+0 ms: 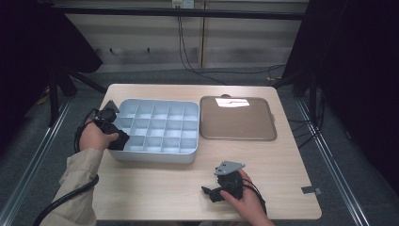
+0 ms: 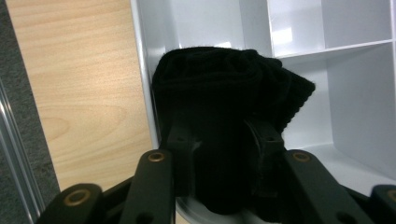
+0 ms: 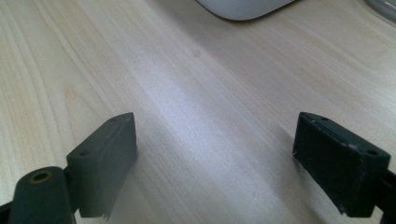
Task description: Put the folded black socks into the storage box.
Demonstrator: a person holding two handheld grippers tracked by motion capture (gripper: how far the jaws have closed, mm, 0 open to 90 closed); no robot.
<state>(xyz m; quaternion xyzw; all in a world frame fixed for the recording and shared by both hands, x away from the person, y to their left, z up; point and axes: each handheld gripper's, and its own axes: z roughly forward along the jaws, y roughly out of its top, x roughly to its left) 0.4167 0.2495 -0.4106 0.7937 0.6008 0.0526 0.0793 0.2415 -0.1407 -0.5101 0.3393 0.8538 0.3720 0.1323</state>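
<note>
Holding my left gripper (image 2: 224,154) at the near left corner of the grey divided organiser box (image 1: 141,155), I have a rolled black knitted cloth (image 2: 233,84) between its two black jaws; the roll stands in the corner compartment, right against the box's left wall, and its knitted top rises beyond the jaw tips; the jaws sit on either side of it, close against the cloth, but whether the pads press on it I cannot tell. Seen from the high view, my left hand (image 1: 91,137) and that gripper (image 1: 113,134) lie over the box's left edge, with the black cloth (image 1: 118,140) showing at the wall; the other compartments I can see look bare.

My right gripper (image 3: 215,154) is well apart from the box, near the front edge of the table, held in my right hand (image 1: 247,200); its jaws are spread wide with nothing between them, only bare wood.

Beside the box, to its right and just apart from it, lies a brown tray (image 1: 237,120) with a bright reflection on its far part; the light wooden table (image 1: 155,193) stands on grey carpet; black cables hang down the pale wall behind, and dark drapes close both sides.
</note>
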